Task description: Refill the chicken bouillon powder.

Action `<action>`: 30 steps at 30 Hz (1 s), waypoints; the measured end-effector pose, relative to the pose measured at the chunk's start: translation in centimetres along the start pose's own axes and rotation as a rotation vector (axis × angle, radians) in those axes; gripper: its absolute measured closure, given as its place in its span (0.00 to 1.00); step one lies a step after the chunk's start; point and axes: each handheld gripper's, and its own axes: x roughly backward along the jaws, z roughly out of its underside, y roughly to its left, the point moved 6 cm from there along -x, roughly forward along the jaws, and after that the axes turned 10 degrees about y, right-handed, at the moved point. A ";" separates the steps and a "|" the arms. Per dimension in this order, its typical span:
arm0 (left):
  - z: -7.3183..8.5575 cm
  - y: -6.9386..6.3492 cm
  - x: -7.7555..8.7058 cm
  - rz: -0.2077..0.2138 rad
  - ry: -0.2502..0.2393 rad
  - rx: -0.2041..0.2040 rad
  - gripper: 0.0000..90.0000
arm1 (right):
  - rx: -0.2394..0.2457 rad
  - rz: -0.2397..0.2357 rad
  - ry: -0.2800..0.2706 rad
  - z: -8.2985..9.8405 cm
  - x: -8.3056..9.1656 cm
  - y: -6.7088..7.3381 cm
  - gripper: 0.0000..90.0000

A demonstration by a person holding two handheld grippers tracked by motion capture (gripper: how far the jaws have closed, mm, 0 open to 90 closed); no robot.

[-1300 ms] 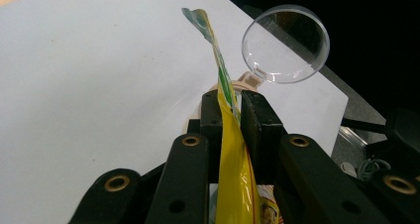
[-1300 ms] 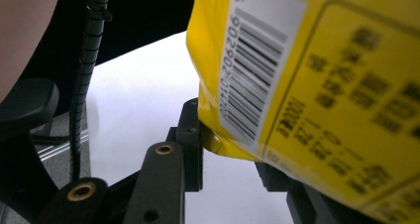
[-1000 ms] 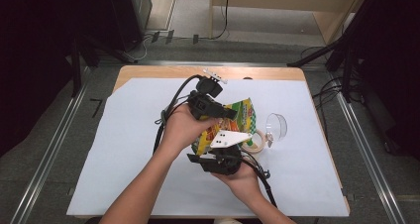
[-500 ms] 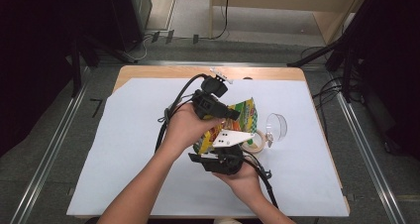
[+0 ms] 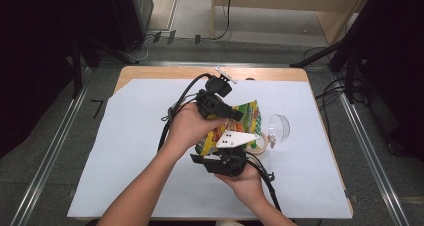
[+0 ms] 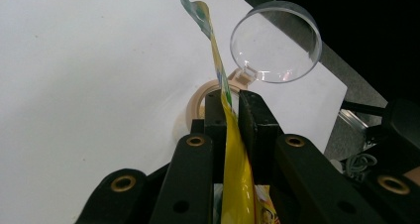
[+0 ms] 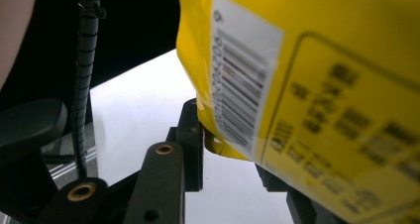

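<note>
A yellow and green snack bag (image 5: 248, 117) is held up over the white table sheet between both grippers. My left gripper (image 5: 234, 115) is shut on the bag's thin upper edge; in the left gripper view the yellow bag (image 6: 233, 184) runs pinched between the two black jaws of that gripper (image 6: 229, 110). My right gripper (image 5: 227, 155) grips the bag from below, near the person's side. In the right gripper view the bag (image 7: 307, 85), with its barcode label, has its lower corner between the jaws of the gripper (image 7: 228, 152), and it hides most of one jaw.
A clear round plastic cup (image 5: 278, 128) lies on its side to the right of the bag, also seen as the cup (image 6: 275, 40). A beige ring (image 5: 257, 144) sits beside it, under the bag. The white sheet (image 5: 135, 151) covers most of the wooden table.
</note>
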 end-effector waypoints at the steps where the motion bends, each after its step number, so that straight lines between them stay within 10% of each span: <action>1: 0.0 0.0 0.0 -0.002 0.001 0.003 0.92 | -0.002 -0.002 0.000 -0.1 0.0 0.0 0.77; 30: 0.0 0.3 0.1 -0.003 -0.007 0.006 0.92 | 0.007 0.004 0.008 -0.2 0.0 0.0 0.77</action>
